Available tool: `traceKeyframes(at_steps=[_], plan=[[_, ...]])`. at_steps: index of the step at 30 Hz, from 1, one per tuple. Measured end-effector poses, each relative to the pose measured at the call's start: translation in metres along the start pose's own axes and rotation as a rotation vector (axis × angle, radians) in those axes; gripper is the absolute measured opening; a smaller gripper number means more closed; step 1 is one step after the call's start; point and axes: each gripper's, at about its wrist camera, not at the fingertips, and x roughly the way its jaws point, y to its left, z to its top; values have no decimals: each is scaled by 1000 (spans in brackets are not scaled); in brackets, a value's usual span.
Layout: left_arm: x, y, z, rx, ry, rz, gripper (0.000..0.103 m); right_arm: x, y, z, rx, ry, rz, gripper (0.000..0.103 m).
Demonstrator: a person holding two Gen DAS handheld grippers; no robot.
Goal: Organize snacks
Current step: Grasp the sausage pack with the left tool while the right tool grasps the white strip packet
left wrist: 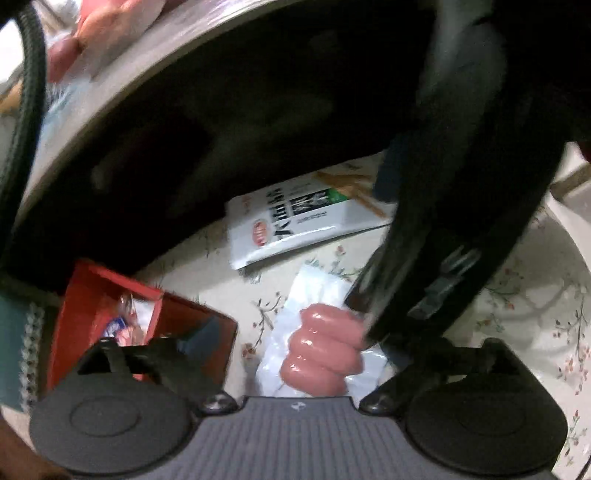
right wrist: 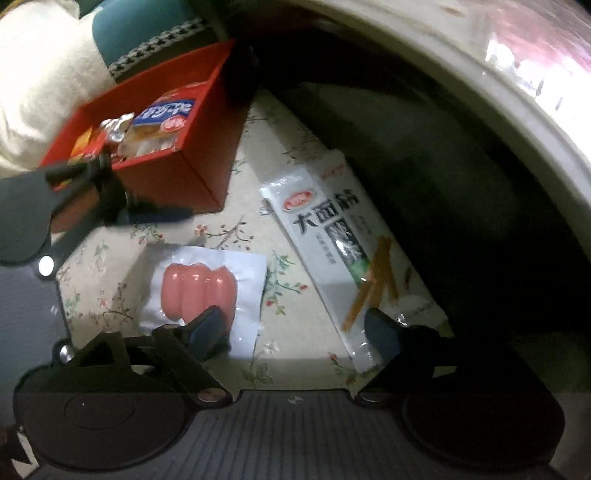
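Observation:
A clear pack of pink sausages lies on the floral cloth; it also shows in the left wrist view. A long white snack packet lies to its right, and shows in the left wrist view. A red box holding several snacks stands at the upper left; it shows in the left wrist view. My right gripper is open low over the cloth, its left finger on the sausage pack's edge. My left gripper is open above the sausage pack. The right gripper's black finger touches the pack there.
A round table's pale rim arches overhead, with dark space beneath it. A teal cushion and white fabric lie behind the red box. The left gripper's body reaches in from the left in the right wrist view.

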Motion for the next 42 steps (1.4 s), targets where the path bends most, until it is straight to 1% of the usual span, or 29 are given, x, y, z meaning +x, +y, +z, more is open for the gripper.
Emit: traceKeyframes(at_steps=[1, 2, 3, 4, 6, 7, 9, 11, 13, 15, 19, 22, 23, 24, 25, 26, 28, 29, 30, 31, 32, 33, 34, 35, 37, 38, 39, 40, 42], plan=[[1, 9, -3, -50, 16, -49, 85, -1, -3, 0, 13, -1, 8, 84], [1, 16, -9, -97, 35, -107, 77, -5, -7, 0, 34, -3, 19, 84], [0, 19, -15, -139, 44, -153, 73, -8, -11, 1, 56, -5, 39, 84], [-3, 19, -22, -169, 46, -165, 72, -9, -12, 3, 72, 4, 68, 84], [-11, 11, -36, -184, 39, -161, 72, -14, -14, 1, 80, -2, 109, 84], [-18, 7, -43, -201, 33, -165, 72, -16, -13, 0, 70, -6, 107, 86], [-25, 1, -55, -235, 52, -203, 72, -21, -9, 0, 40, -21, 74, 88], [-34, -10, -66, -240, 59, -197, 72, -22, -7, 1, 33, -36, 72, 88], [-42, -20, -74, -242, 77, -191, 73, -15, 0, 3, -15, -47, 29, 89], [-46, -22, -82, -288, 94, -196, 73, -4, 6, 11, -55, -42, 5, 89], [-54, -23, -97, -396, 85, -178, 73, 7, 16, 22, -126, -61, 19, 89], [-63, -27, -112, -465, 78, -167, 73, 11, 21, 24, -105, -58, 0, 92], [-66, -28, -117, -489, 80, -172, 73, 11, 25, 22, -93, -37, 20, 92], [-68, -30, -122, -518, 79, -176, 73, 11, 28, 18, -82, -1, 93, 90], [-70, -28, -126, -541, 75, -173, 73, 14, 32, 11, -56, 48, 189, 92], [-72, -28, -131, -562, 75, -167, 72, 14, 41, 1, -81, 47, 207, 93], [-76, -25, -138, -596, 80, -172, 72, 12, 58, -14, -178, 89, 149, 92], [-76, -23, -141, -624, 86, -185, 72, 9, 58, -19, -154, 118, 172, 91], [-77, -20, -143, -649, 80, -186, 70, 4, 56, -22, -127, 122, 196, 87], [-78, -17, -144, -662, 71, -179, 70, -9, 52, -23, -119, 77, 189, 87], [-79, -14, -143, -663, 60, -169, 70, -21, 48, -20, -123, 12, 136, 87], [-79, -10, -141, -658, 50, -167, 70, -29, 43, -15, -114, -57, 76, 91], [-79, -8, -138, -649, 39, -166, 70, -34, 38, -9, -94, -106, 37, 97], [-80, -5, -133, -636, 21, -157, 70, -32, 31, 1, -71, -130, 12, 98], [-81, -3, -121, -575, -10, -143, 70, -13, 25, 19, -67, -75, -16, 97], [-78, -3, -115, -545, -19, -132, 70, -1, 22, 26, -67, -50, -37, 94], [-76, -2, -110, -525, -26, -121, 70, 10, 23, 31, -77, -26, -37, 92], [-74, -2, -109, -519, -26, -125, 70, 18, 25, 35, -90, -12, -35, 94], [-69, -1, -110, -530, -4, -152, 70, 21, 35, 37, -143, -27, -23, 98]])
